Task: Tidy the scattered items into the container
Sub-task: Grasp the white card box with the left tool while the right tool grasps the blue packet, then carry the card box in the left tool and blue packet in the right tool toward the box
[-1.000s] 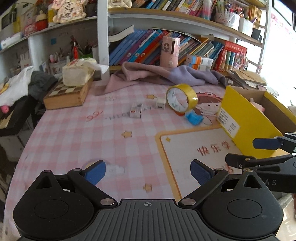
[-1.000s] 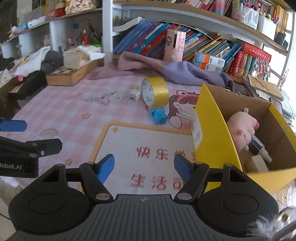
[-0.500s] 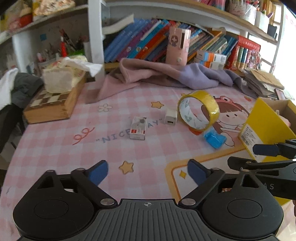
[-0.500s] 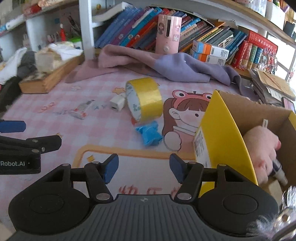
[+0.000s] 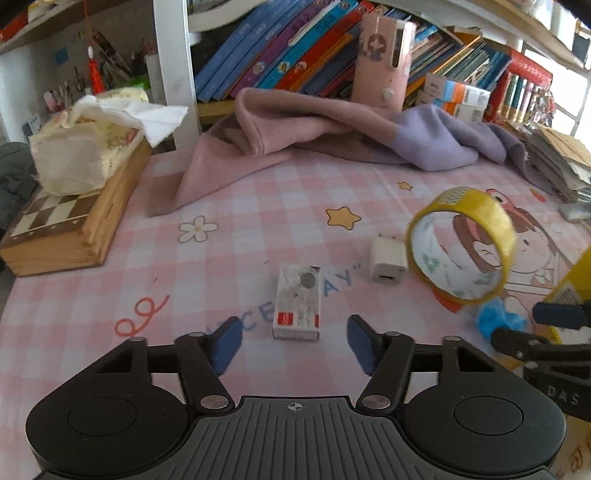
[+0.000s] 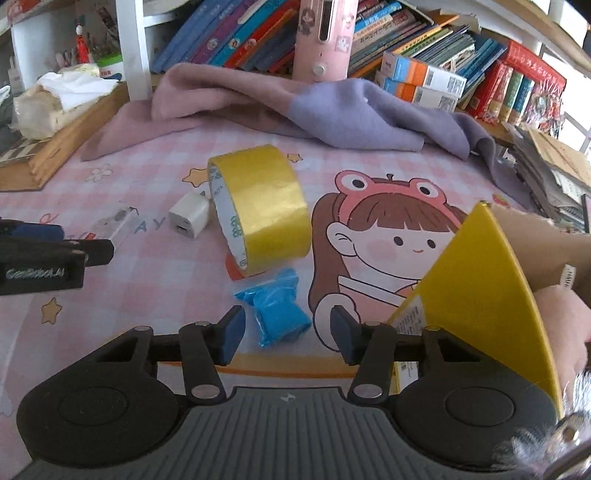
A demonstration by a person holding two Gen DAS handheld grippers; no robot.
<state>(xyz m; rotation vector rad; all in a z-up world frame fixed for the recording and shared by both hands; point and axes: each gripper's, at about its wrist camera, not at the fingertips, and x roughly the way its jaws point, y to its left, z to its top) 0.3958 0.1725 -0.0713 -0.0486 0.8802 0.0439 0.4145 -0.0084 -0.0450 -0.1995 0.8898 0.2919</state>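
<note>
Now the pink checked tablecloth [image 5: 229, 254] fills more of both views than a second ago, and the shelves of books [image 6: 229, 33] have drawn closer, with the pink and purple cloth [image 5: 332, 133] heaped at twelve o'clock. The yellow cardboard box [image 6: 480, 280], the container, sits at three o'clock in the right wrist view and shows less of its inside than before; only a pale pink soft thing [image 6: 561, 321] at its edge can be made out. The yellow tape roll [image 6: 258, 206] stands on its edge at about eleven o'clock from the right gripper [image 6: 286, 332], with the white charger plug [image 6: 189, 218] just beside it at nine o'clock. The blue wrapped packet [image 6: 280, 310], earlier far ahead, now lies between the right gripper's blue pads; the jaws are closing on it but gaps show on both sides, so it is not yet clenched. The small white box [image 5: 297, 302] with a red label, earlier a distant speck, lies just ahead of the left gripper [image 5: 293, 341] at twelve o'clock. That gripper was spread wide before; its jaws are closing too, with the box's near end between the tips and untouched.
</note>
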